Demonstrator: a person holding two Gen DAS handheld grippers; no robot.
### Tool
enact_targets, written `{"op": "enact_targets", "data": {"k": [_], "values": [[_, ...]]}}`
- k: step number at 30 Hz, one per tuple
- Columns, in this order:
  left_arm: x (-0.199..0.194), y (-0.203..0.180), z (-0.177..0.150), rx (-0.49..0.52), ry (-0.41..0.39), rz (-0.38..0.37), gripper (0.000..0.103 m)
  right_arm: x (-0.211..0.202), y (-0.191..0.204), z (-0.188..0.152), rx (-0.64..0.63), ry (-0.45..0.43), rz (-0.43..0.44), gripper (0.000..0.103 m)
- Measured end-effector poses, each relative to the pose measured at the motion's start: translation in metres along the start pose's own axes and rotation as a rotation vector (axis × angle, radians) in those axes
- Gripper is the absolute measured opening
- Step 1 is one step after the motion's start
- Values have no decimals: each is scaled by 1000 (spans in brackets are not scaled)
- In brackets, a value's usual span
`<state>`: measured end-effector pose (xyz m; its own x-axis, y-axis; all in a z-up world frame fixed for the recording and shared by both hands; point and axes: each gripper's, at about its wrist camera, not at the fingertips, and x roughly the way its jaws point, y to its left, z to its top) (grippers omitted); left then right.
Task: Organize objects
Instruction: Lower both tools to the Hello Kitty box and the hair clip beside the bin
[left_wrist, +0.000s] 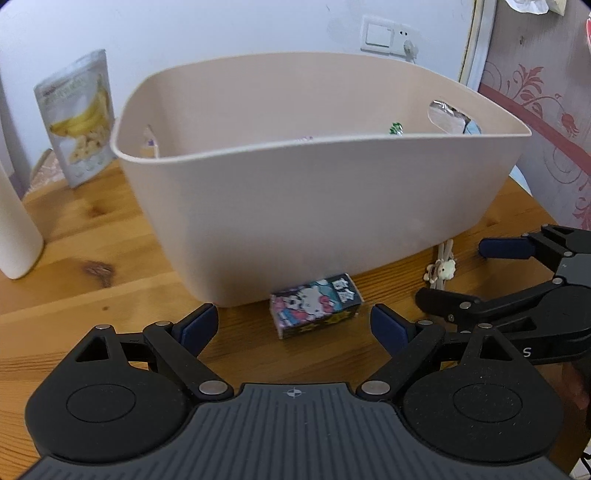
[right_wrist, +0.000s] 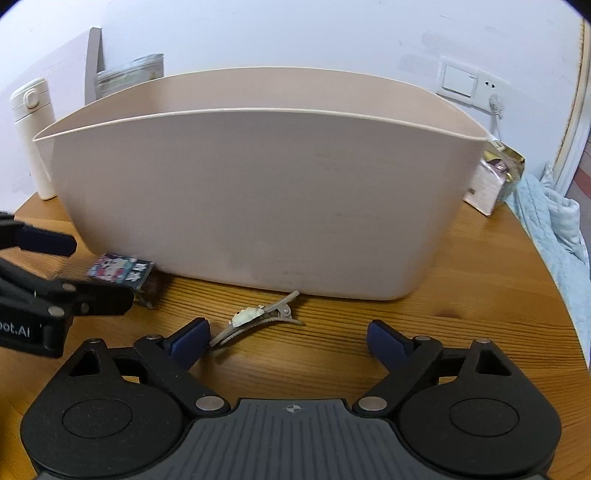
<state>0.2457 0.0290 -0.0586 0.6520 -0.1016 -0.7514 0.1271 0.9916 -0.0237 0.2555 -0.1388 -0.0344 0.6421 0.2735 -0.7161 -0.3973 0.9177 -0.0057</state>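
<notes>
Two small things lie on the wooden table (right_wrist: 480, 295) against the beige bin's (right_wrist: 258, 203) front wall. The cartoon-printed box (left_wrist: 316, 305) sits just ahead of the left gripper (left_wrist: 295, 328), centred between its spread, empty jaws, long axis crosswise. The hair clip (right_wrist: 255, 319) lies slantwise, nearly touching the left finger of the right gripper (right_wrist: 288, 341), likewise released.

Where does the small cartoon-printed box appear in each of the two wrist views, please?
Left wrist view: the small cartoon-printed box lies on the wooden table at lower centre, just ahead of the open left gripper.
Right wrist view: the same box sits at middle left.
Shared landmark: the beige plastic tub, with the box against the foot of its near wall.
</notes>
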Motion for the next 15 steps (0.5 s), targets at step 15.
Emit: {"op": "enact_targets", "data": {"k": [15], "values": [[19,-4,4,-67,18,72,98,0,-26,-7,-9,-30,13,93]]}}
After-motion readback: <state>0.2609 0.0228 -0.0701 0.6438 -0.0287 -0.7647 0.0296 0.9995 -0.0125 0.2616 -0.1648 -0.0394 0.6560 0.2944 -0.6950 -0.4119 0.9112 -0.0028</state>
